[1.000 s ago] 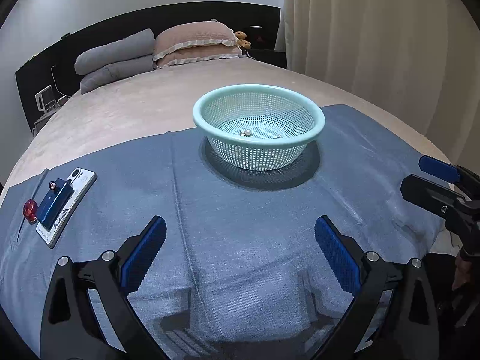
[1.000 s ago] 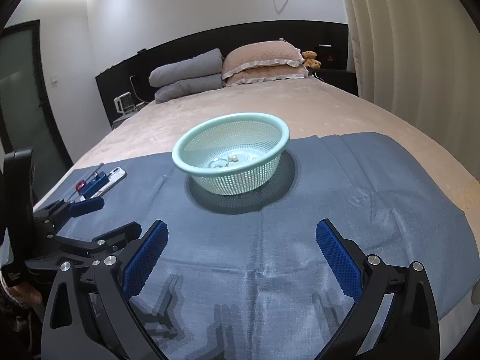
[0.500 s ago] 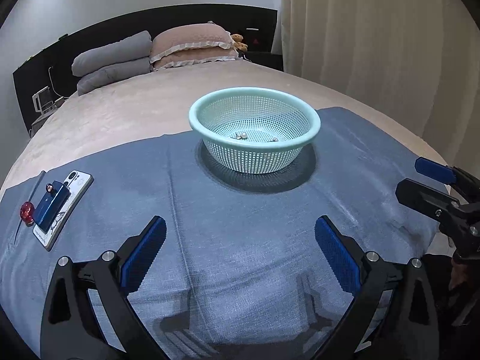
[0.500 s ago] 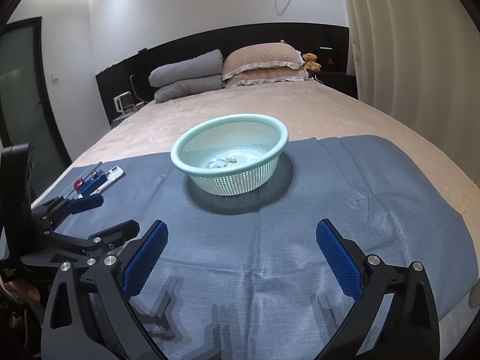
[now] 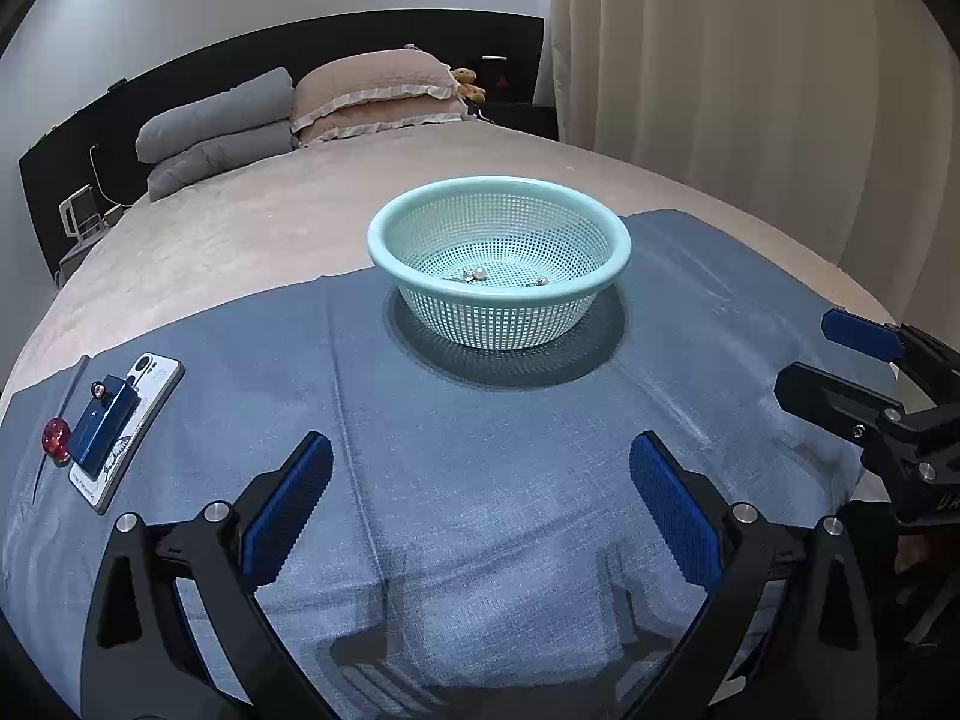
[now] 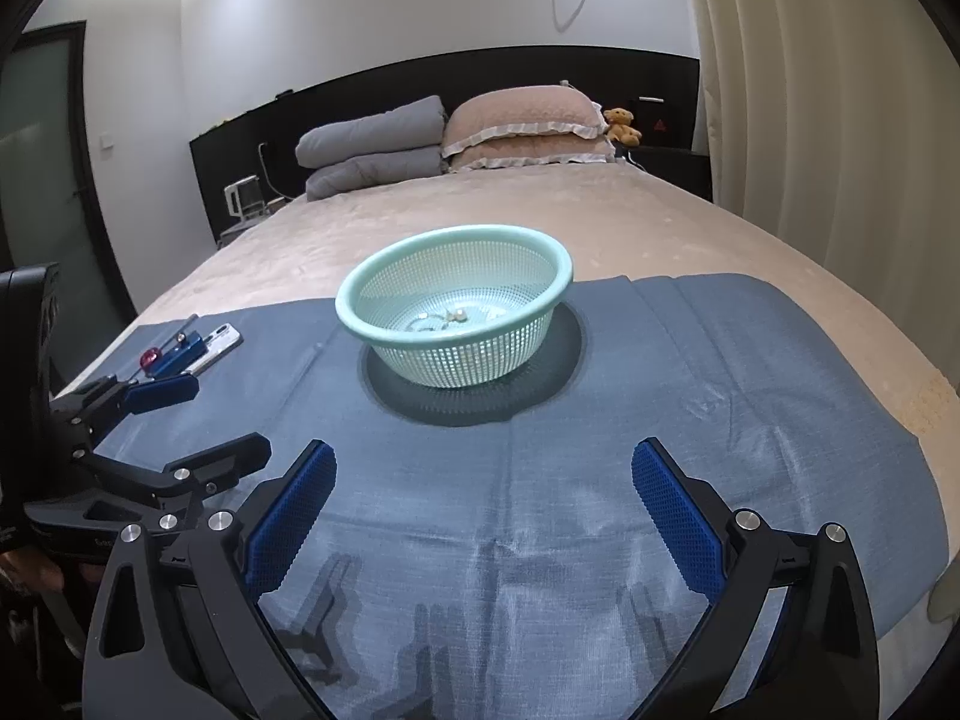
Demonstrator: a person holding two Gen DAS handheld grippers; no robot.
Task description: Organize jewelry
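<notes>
A mint-green mesh basket (image 5: 384, 246) stands on a blue cloth (image 5: 480, 468) on the bed; it also shows in the right wrist view (image 6: 354, 312). Small pearl jewelry pieces (image 5: 478, 274) lie on its bottom, also seen in the right wrist view (image 6: 459, 316). My left gripper (image 5: 480, 498) is open and empty, low over the cloth short of the basket. My right gripper (image 6: 483, 507) is open and empty, beside it to the right. Each gripper shows in the other's view: the right one (image 5: 840, 360), the left one (image 6: 198, 420).
A phone with a blue clip-like tool on it (image 5: 114, 420) and a red bead (image 5: 55, 437) lie at the cloth's left end. Pillows (image 5: 372, 96) and a folded grey quilt (image 5: 216, 126) lie at the headboard. Curtains (image 5: 750, 90) hang on the right.
Both grippers have drawn slightly back and tilted, so the basket sits a little higher and farther in both views. Both jaws stay open. Nothing was picked up.
</notes>
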